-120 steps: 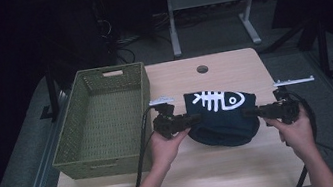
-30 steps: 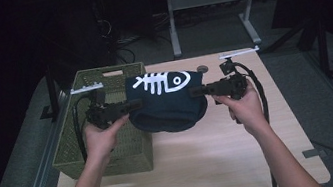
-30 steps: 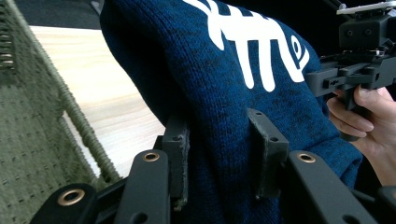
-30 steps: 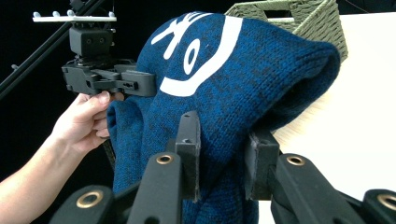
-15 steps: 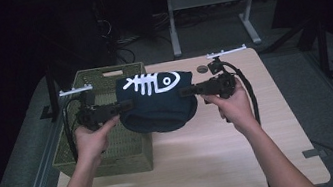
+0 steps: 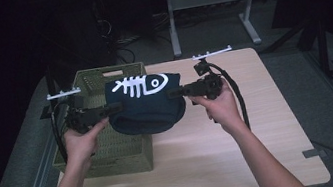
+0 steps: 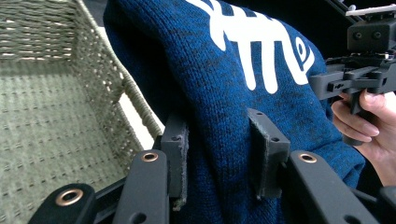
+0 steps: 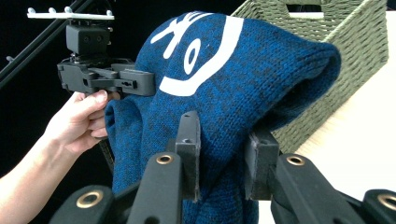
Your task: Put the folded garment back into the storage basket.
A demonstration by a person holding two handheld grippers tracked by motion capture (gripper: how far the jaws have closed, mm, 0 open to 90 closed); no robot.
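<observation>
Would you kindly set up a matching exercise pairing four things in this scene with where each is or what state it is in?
Things:
1. sweater
2. basket
3. left gripper
4. right gripper

Places or states:
A. shut on the garment's right-hand edge in the high view
B. stands at the table's left edge
C. held up between both grippers
D. shut on the garment's edge nearer the woven container

Pairs: 1-C, 2-B, 3-D, 4-A
</observation>
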